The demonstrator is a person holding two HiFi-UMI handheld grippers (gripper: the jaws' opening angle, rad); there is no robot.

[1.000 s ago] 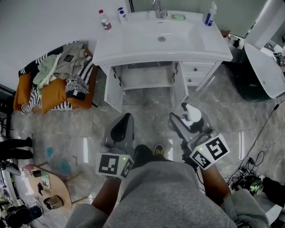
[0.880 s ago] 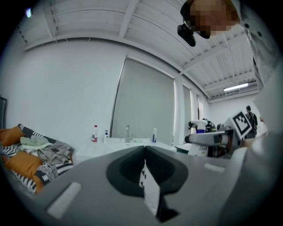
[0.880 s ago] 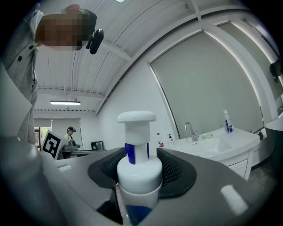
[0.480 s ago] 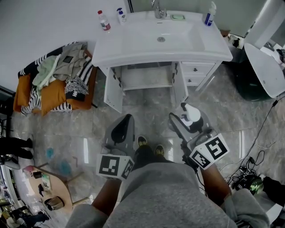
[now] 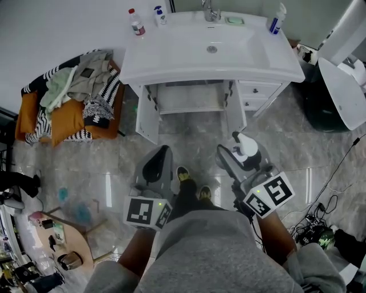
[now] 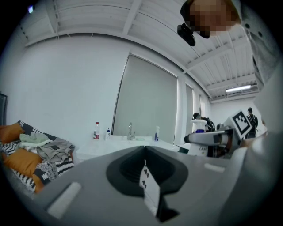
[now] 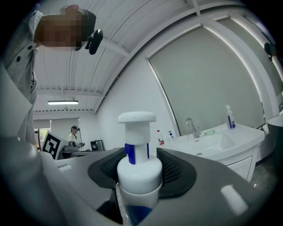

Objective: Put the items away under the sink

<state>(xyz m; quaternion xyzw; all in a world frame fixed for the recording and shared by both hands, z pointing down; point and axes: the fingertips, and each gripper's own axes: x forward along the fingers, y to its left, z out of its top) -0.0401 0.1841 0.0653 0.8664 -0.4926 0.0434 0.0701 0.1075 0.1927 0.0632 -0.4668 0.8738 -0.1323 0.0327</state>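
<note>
My right gripper (image 5: pixel 240 147) is shut on a white pump bottle (image 5: pixel 247 146) with a blue collar, held upright at waist height. In the right gripper view the pump bottle (image 7: pixel 137 152) stands between the two dark jaws. My left gripper (image 5: pixel 159 155) is shut with nothing in it; its jaws meet along a line (image 6: pixel 144 155). Ahead stands the white sink cabinet (image 5: pixel 189 97), both doors swung open. On the sink top (image 5: pixel 171 54) stand a red-capped bottle (image 5: pixel 136 23), a small white bottle (image 5: pixel 160 15) and a blue-labelled bottle (image 5: pixel 277 20).
A pile of clothes on orange cushions (image 5: pixel 68 97) lies left of the cabinet. A white fixture (image 5: pixel 342 86) and a dark bin are at the right. Cables (image 5: pixel 320 229) lie on the floor at lower right. A small round table (image 5: pixel 63 246) is at lower left.
The person's feet have stepped forward and the view has shifted a little toward the sink. Both grippers keep the same pose; the right one still holds the bottle.
</note>
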